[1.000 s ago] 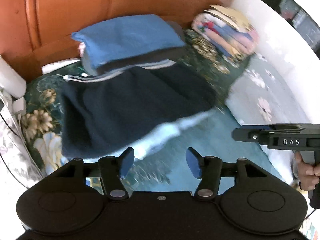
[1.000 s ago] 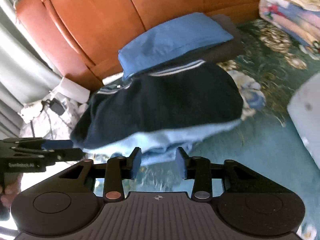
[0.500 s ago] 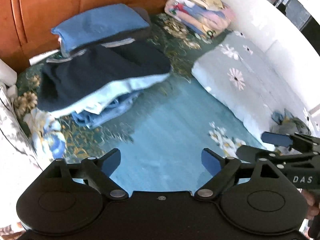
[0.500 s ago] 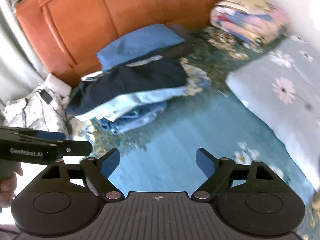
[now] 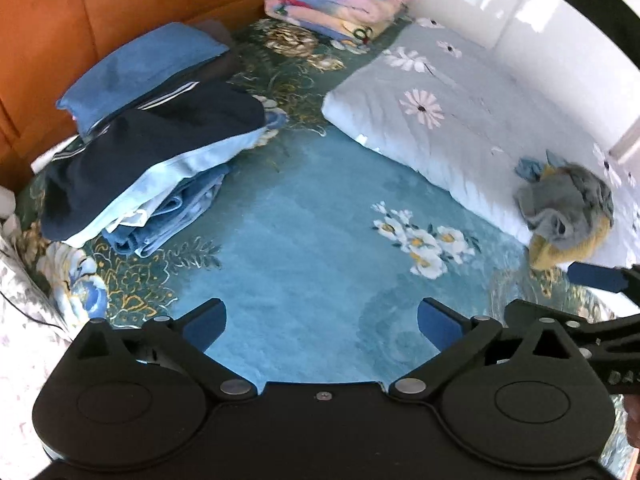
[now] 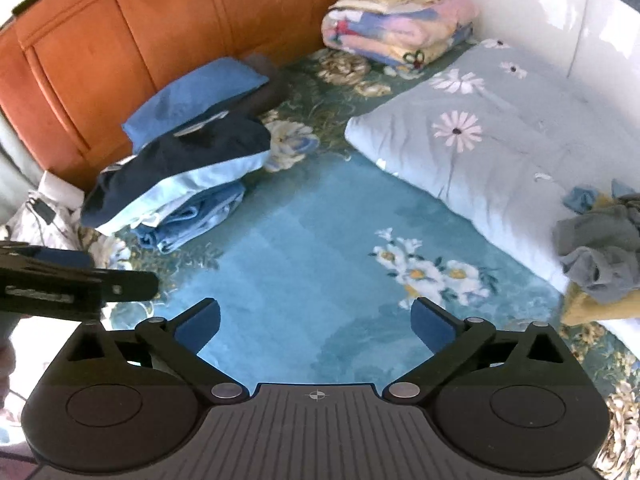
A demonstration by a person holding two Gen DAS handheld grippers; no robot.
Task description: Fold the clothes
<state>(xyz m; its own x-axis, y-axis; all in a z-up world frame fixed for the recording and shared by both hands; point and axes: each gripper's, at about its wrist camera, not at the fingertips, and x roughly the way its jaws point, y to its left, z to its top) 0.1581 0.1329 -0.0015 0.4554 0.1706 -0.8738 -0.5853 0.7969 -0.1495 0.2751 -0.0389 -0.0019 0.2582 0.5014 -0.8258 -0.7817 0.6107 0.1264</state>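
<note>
Nearest, the left gripper (image 5: pixel 320 322) has its blue-padded jaws spread wide apart and holds nothing; it hangs above the bare teal, flower-printed bedspread (image 5: pixel 304 248). The right gripper (image 6: pixel 316 322) is likewise spread wide and empty above the same surface.

Beyond them, a stack of folded clothes (image 5: pixel 148 176) lies toward the left side of the bed: a dark navy garment (image 6: pixel 180 164) on top, a light-blue layer under it, and folded blue fabric at the bottom. A crumpled grey garment (image 6: pixel 600 248) lies on a yellow cloth at the right side of the bed, against the edge of a pale-grey, daisy-printed quilt (image 6: pixel 492 152).

Farther back, a folded bright-blue item (image 5: pixel 140 72) rests just behind the stack, next to the orange padded headboard (image 6: pixel 132 40). A multicoloured folded blanket pile (image 6: pixel 396 28) occupies the far right corner of the bed.
</note>
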